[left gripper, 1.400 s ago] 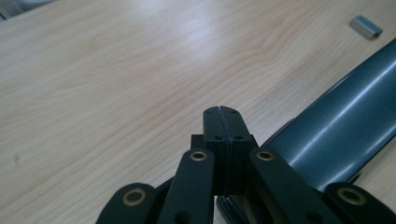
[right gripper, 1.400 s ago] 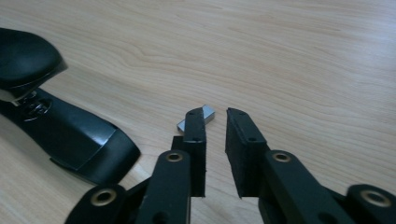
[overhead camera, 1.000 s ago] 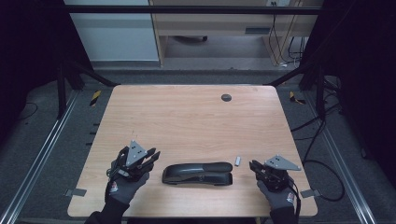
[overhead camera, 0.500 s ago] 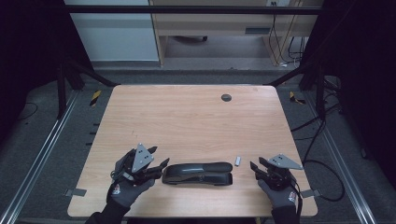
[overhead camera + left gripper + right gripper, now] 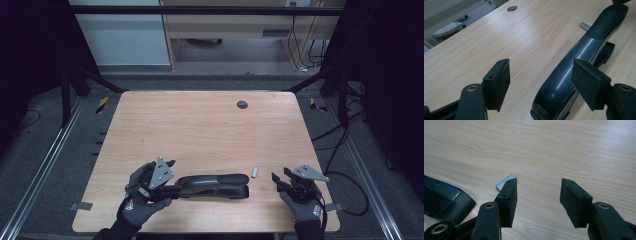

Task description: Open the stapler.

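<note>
The work in hand looked like the start of a grasp on the black stapler [image 5: 212, 184], which lay flat on the tabletop [image 5: 210, 130] between the two hands. The left gripper [image 5: 167, 181] stood at the near end of the stapler, and its jaws had just been opening; they were wide apart, with the stapler's rear end lying low between them, closer to one pad, and no pad pressed on it. The right gripper [image 5: 278, 181] was on the other side, a little apart from the stapler's front end. Its jaws had also just been opening and held nothing. A small strip of staples [image 5: 505, 182] lay just in front of one of its fingertips.

In my judgement, the next move called for the left gripper to close on the stapler's body, while the right one went for the staples.

Both gloved hands lay low over the tabletop's near edge, with the grippers pointed towards each other.
</note>
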